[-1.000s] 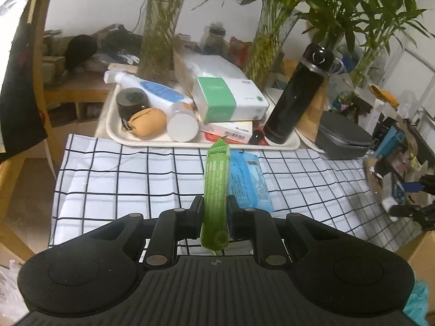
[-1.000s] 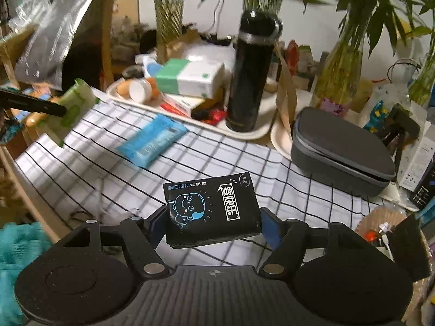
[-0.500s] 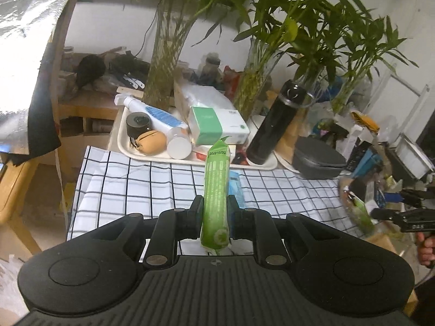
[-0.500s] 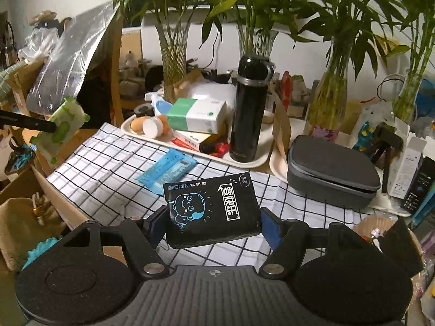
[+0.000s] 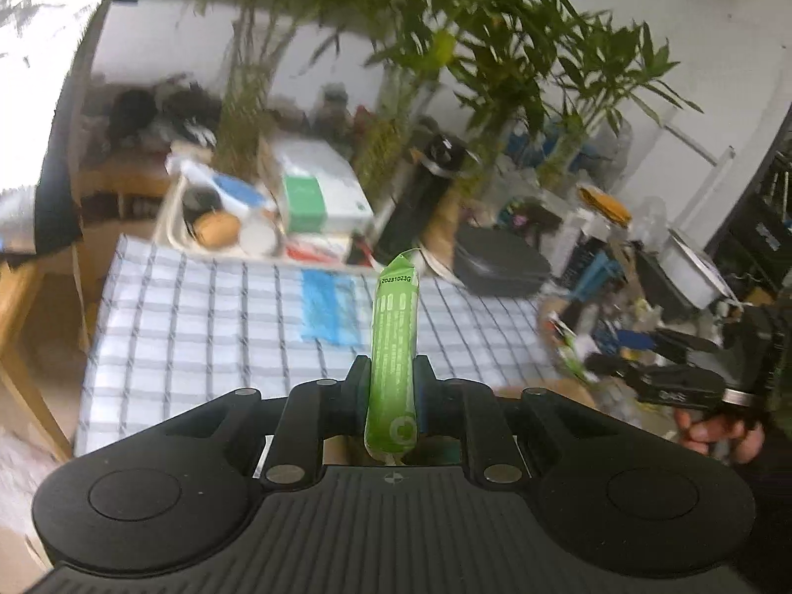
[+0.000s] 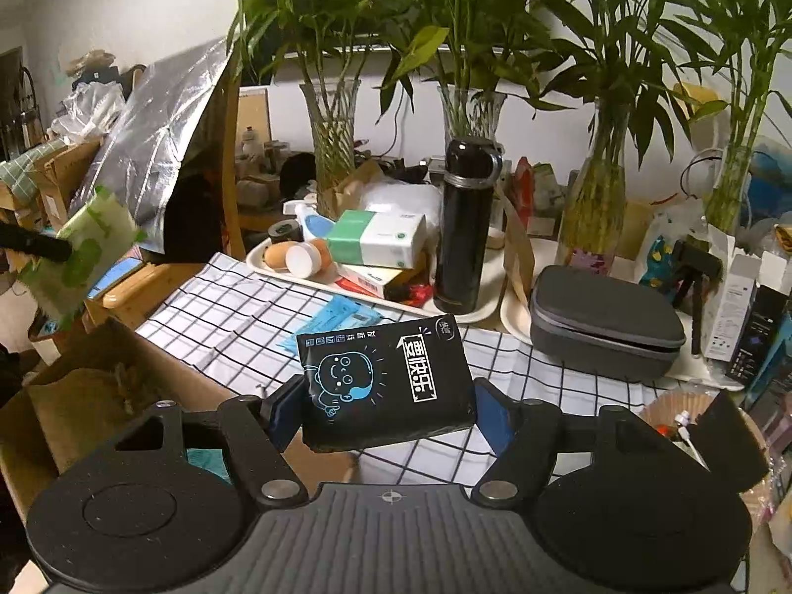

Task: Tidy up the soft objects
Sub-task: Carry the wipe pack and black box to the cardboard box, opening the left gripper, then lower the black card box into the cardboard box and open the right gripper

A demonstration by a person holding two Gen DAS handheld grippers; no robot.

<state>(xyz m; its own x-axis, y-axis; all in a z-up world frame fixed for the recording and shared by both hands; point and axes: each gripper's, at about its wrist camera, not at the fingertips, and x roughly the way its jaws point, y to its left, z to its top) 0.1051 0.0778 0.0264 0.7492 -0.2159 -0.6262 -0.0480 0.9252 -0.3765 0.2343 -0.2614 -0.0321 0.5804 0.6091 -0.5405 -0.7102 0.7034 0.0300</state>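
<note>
While the blue soft pack (image 6: 330, 321) lies flat on the checked cloth of the desk (image 6: 232, 317), not yet collected, both other packs are off the surface, so the sorting looks roughly midway, with the cardboard box (image 6: 94, 396) at the desk's near edge a likely destination. The left hand-held gripper (image 5: 393, 386) is clamped edge-on around a slim green wipes pack (image 5: 394, 341) of crinkly, glossy film with a crimped top seam. The right hand-held gripper (image 6: 388, 408) grasps a plump, pillowy black tissue pack (image 6: 386, 378) printed with a blue cartoon face, held above the desk's front edge.
</note>
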